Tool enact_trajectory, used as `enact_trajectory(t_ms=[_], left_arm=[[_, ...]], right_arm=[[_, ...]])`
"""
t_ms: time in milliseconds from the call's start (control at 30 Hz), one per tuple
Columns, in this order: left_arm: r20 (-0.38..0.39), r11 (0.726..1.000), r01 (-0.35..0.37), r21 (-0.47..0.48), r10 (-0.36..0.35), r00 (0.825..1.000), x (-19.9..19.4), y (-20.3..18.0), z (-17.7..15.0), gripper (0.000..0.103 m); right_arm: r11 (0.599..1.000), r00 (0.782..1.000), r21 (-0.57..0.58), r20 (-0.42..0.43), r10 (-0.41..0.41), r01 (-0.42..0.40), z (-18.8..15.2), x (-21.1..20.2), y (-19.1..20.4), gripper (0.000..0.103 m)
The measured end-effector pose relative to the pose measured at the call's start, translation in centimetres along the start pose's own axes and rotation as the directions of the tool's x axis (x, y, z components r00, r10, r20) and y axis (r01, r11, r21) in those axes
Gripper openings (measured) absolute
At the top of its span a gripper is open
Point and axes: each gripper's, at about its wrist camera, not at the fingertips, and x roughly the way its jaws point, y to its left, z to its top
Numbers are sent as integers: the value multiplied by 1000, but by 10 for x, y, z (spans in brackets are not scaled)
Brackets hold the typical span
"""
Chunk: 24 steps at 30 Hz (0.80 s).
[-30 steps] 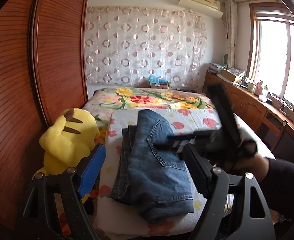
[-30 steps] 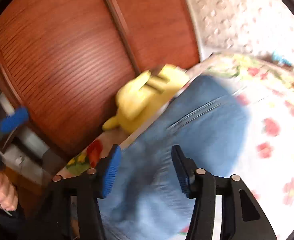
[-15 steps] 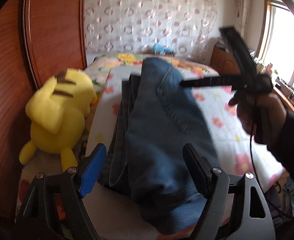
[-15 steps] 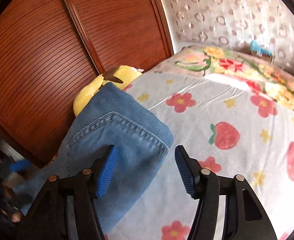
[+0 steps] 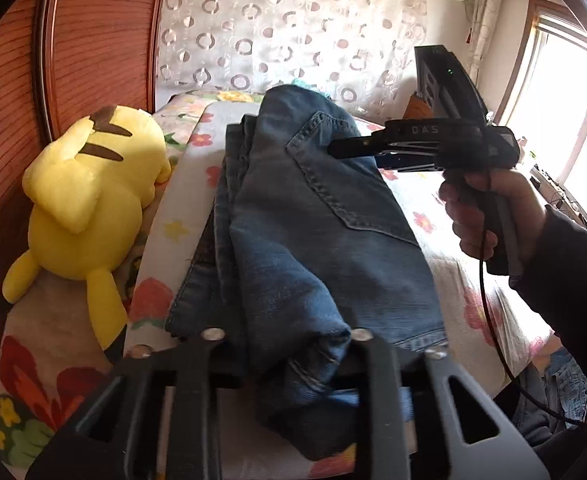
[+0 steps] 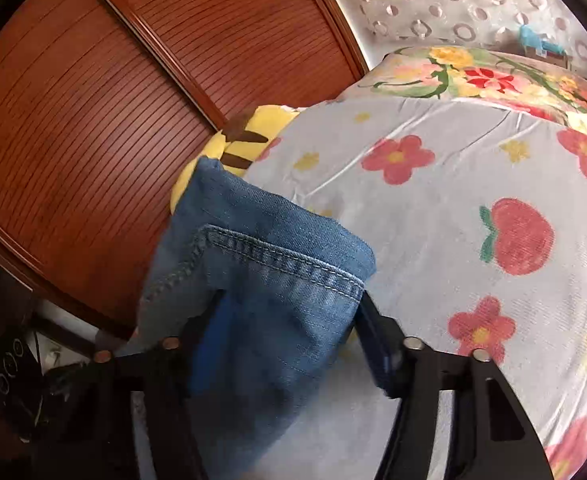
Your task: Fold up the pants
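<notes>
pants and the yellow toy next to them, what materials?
Pants: looks like blue denim, matte and faded, with pale topstitched seams and a patch pocket. Yellow toy: looks like soft plush, smooth matte surface, rounded stuffed limbs with brown stripes.

A home bedroom: floral-sheeted bed [image 6: 433,216], wooden wardrobe [image 6: 133,92].

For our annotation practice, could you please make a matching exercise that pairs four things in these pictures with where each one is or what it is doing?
Things:
1. jeans
2. yellow plush toy
3. left hand-held gripper
4. right hand-held gripper

Places or states:
A. lies on the bed's edge by the wooden wardrobe
B. closed on the denim's near, bunched end
C. lies folded lengthwise on the floral bedsheet
D. clamps the denim's far end, near a stitched pocket corner

Pairs: 1-C, 2-A, 3-B, 4-D
</notes>
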Motion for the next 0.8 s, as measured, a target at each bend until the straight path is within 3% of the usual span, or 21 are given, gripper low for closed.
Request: enact_trajectory(t_ms=[33, 100, 367, 800], left_arm=[[14, 1000, -1, 3, 1, 1000, -6, -1, 1, 19], [33, 1000, -1, 8, 1, 999, -13, -1, 4, 18], [164, 1000, -14, 12, 11, 986, -55, 5, 45, 17], [164, 996, -77, 54, 67, 984, 18, 47, 152, 17]], right_arm=[[1000, 1000, -16, 12, 5, -5, 3, -2, 3, 31], [995, 999, -96, 55, -1, 6, 5, -16, 20, 26], [965, 980, -262, 199, 28, 26, 51, -45, 67, 23], [949, 971, -282, 229, -73, 138, 155, 34, 31, 23]])
